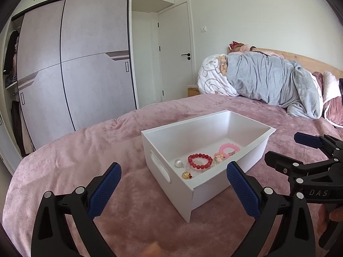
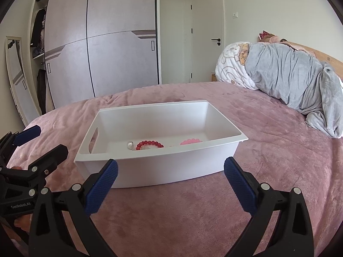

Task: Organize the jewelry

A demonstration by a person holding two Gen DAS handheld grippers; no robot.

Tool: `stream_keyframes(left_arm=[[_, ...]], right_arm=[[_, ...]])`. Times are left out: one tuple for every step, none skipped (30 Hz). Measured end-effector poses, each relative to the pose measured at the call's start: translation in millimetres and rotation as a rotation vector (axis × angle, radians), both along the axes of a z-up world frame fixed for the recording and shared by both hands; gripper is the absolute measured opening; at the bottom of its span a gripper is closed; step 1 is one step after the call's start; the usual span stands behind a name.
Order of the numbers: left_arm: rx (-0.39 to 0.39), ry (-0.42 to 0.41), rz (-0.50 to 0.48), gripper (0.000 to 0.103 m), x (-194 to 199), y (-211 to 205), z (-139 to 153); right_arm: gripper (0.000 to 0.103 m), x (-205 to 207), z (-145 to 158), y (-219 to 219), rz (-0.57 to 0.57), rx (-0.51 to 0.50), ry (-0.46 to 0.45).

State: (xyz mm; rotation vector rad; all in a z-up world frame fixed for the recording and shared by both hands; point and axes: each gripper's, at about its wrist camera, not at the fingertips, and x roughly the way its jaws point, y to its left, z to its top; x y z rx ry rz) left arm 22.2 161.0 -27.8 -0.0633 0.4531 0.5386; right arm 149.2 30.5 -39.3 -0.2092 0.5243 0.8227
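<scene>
Both grippers, left (image 1: 173, 189) and right (image 2: 170, 185), gape empty low in frame; the red bead bracelet (image 1: 200, 161) (others beside it) lies inside the white plastic bin (image 1: 253, 126) at centre. Nudging its rim could tip it on soft bedding.

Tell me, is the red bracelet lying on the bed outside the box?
No, the red bracelet lies inside the white box, beside a pink one.
</scene>
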Motion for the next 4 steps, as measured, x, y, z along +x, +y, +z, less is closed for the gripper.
stream_keyframes(left_arm=[[0.006, 0.0, 0.002, 0.099, -0.1, -0.8, 0.3], [0.006, 0.003, -0.002, 0.099, 0.5, -0.6, 0.4], [0.005, 0.003, 0.001, 0.099, 0.4, -0.6, 0.6], [0.004, -0.001, 0.003, 0.099, -0.5, -0.2, 0.5]], right_arm=[[0.098, -0.1, -0.4, 0.1, 0.0, -0.001, 0.0], [0.098, 0.7, -0.2, 0.0, 0.0, -0.002, -0.001], [0.098, 0.9, -0.3, 0.1, 0.002, -0.003, 0.001], [0.098, 1.1, -0.1, -0.1, 0.003, -0.005, 0.001]])
